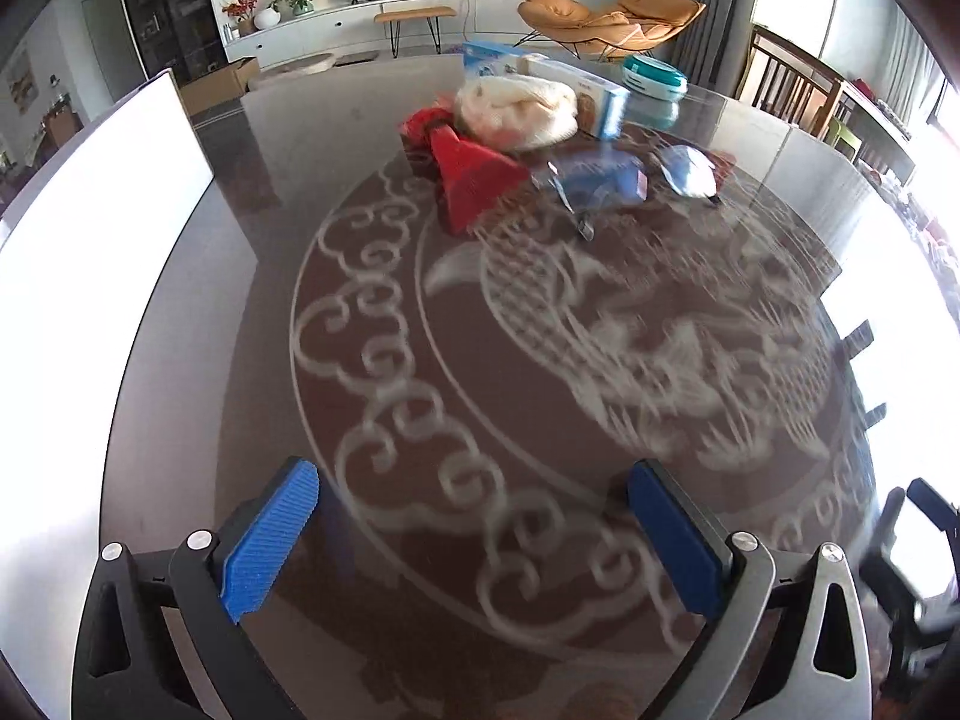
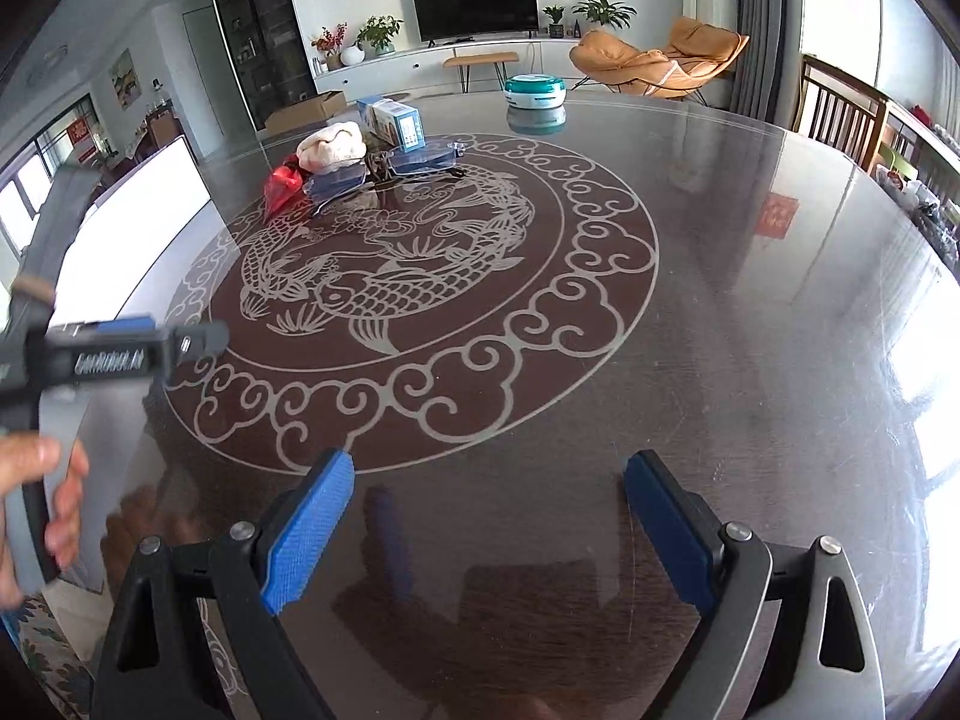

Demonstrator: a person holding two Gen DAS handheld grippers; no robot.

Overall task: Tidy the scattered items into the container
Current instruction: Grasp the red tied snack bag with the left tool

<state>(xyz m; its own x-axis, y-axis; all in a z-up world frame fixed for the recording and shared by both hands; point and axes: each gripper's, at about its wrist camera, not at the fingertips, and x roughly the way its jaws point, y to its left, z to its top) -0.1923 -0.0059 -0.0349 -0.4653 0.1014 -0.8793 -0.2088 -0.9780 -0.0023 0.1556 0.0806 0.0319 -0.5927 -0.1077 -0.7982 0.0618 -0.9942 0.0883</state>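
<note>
Blue-padded fingers of our right gripper (image 2: 483, 534) stand wide apart above bare glass, with nothing between them. Our left gripper (image 1: 474, 540) is likewise spread and empty, and its view is smeared by motion. Both hang over the table (image 2: 750, 312) well short of the clutter.

Scattered items sit in one cluster at the far side of the inlaid fish medallion: a red pouch (image 1: 474, 180), a cream cloth bundle (image 1: 519, 111), a blue packet (image 1: 600, 180), a pair of glasses (image 1: 690, 171) and a white-and-blue carton (image 1: 591, 93). A teal lidded tub (image 1: 654, 81) stands just beyond them (we judge it the likely container, though we cannot confirm this, and its lid appears on).

Step in hand, in our judgement: the approach to a first item. To do it well, we should carry the left gripper on to the nearest piece, the red pouch, and set the pads across its narrow neck, not its flared end.

Orientation: in the left wrist view the pouch's long axis runs from its narrow end, near the cloth, to its wide end pointing toward us. The carton's long axis lies crosswise to that.
</note>
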